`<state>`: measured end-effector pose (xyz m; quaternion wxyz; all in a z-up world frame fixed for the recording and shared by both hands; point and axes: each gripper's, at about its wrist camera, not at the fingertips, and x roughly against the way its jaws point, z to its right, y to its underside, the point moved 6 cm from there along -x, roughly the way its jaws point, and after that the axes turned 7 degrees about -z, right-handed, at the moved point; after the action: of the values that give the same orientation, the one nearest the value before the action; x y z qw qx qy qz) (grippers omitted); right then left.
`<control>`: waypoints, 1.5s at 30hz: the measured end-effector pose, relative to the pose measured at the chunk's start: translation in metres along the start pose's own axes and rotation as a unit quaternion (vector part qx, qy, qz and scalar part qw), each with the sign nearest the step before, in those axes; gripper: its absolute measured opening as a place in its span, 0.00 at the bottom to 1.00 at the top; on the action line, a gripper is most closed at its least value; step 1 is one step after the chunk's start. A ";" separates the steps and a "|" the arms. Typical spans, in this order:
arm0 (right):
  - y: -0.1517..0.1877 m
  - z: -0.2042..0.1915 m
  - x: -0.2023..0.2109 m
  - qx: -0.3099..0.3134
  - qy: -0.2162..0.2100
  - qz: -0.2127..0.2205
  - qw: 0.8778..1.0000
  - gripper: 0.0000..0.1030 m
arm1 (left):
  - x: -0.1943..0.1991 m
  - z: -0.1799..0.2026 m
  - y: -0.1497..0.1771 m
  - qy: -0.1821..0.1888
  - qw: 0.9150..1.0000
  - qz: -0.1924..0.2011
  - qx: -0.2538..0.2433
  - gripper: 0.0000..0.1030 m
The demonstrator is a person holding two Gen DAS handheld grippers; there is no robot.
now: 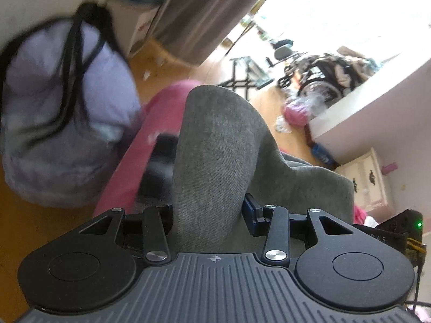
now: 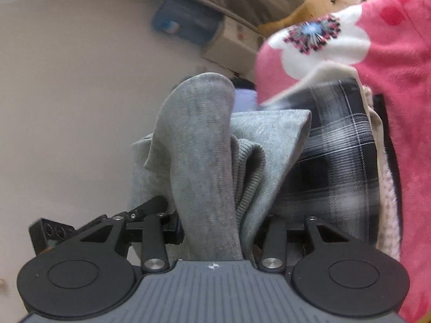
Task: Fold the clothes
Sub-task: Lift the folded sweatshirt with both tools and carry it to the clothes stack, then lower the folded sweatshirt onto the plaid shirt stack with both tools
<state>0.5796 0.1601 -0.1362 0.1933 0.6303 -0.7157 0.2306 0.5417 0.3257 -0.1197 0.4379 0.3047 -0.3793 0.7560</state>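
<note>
A grey knit garment bulges up thickly between the jaws of my left gripper, which is shut on a bunched fold of it; one blue pad shows beside the cloth. In the right wrist view the same grey garment, with a ribbed hem, rises between the jaws of my right gripper, shut on it too. The cloth hides both grippers' fingertips. The garment hangs over a white surface.
A pink flowered blanket and a black-and-white plaid cloth lie at the right. A lavender bag with black straps sits on the wooden floor, beside a pink blanket. Clutter lies by the window.
</note>
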 end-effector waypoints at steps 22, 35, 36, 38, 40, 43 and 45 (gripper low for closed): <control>-0.001 -0.004 0.004 -0.038 0.014 -0.017 0.999 0.43 | -0.005 -0.030 -0.012 0.095 0.994 -0.038 0.047 0.41; -0.005 0.033 -0.011 0.003 0.039 -0.012 0.999 0.47 | 0.024 -0.058 -0.015 0.070 0.995 0.045 0.053 0.53; -0.005 0.032 -0.010 0.002 0.038 -0.012 0.999 0.48 | 0.032 -0.056 -0.013 0.061 0.996 0.052 0.039 0.53; -0.006 0.030 -0.010 -0.002 0.032 -0.013 0.999 0.50 | 0.046 -0.047 -0.005 0.041 0.997 0.061 -0.001 0.53; -0.007 0.030 -0.009 -0.009 0.025 -0.012 1.000 0.51 | 0.045 -0.034 0.011 0.004 0.997 0.050 -0.053 0.53; -0.010 0.032 -0.009 -0.015 0.019 -0.001 1.000 0.48 | 0.022 -0.025 0.039 -0.068 0.992 0.023 -0.106 0.53; -0.008 0.019 -0.005 0.039 0.038 0.016 0.998 0.45 | 0.014 -0.019 0.053 -0.091 0.987 0.033 -0.125 0.53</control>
<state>0.5883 0.1529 -0.1537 0.1919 0.6170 -0.7079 0.2852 0.4856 0.3301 -0.1347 0.4110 0.3025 -0.5190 0.6857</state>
